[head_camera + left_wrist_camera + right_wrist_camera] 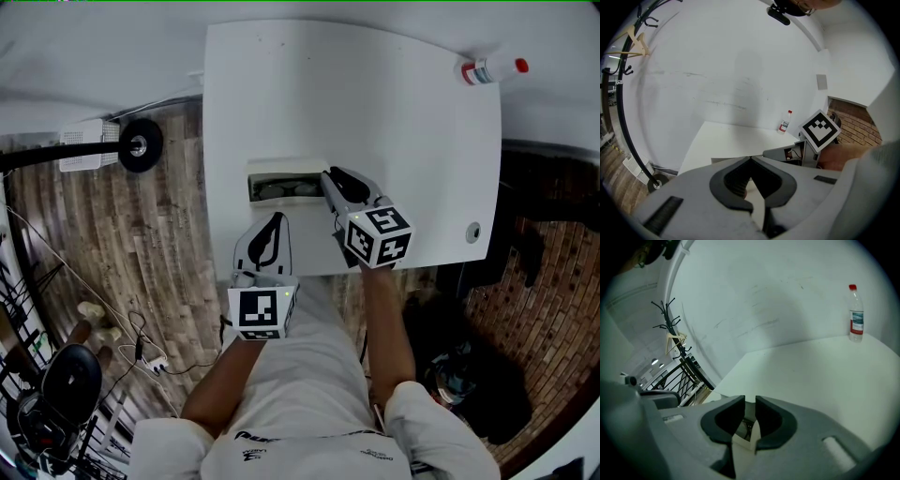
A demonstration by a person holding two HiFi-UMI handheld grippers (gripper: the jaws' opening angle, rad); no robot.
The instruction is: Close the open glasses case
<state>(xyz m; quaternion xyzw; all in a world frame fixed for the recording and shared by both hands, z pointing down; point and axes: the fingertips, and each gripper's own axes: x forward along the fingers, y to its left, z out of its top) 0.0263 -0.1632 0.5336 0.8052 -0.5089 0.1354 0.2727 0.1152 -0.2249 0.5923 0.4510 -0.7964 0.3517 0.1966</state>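
Left gripper [275,217]: grey jaws pressed together, empty, just on the near side of the white oblong glasses case [286,165].
Case: open, spectacles [286,190] inside.
Right gripper [330,175]: jaws a slit apart, empty, at the case's right end.
Risk: an off-centre push may skid the case, leaving the lid open.

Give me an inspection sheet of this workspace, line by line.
Surface: white table, mostly bare.
Job's things: glasses case open, glasses inside.
Clutter: water bottle at the far right corner.
Grippers: left gripper shut, empty, just short of the case; right gripper jaws slightly apart at the case's right end.
Cables: cables on the wooden floor, left.
Surroundings: round stand base beside the table.
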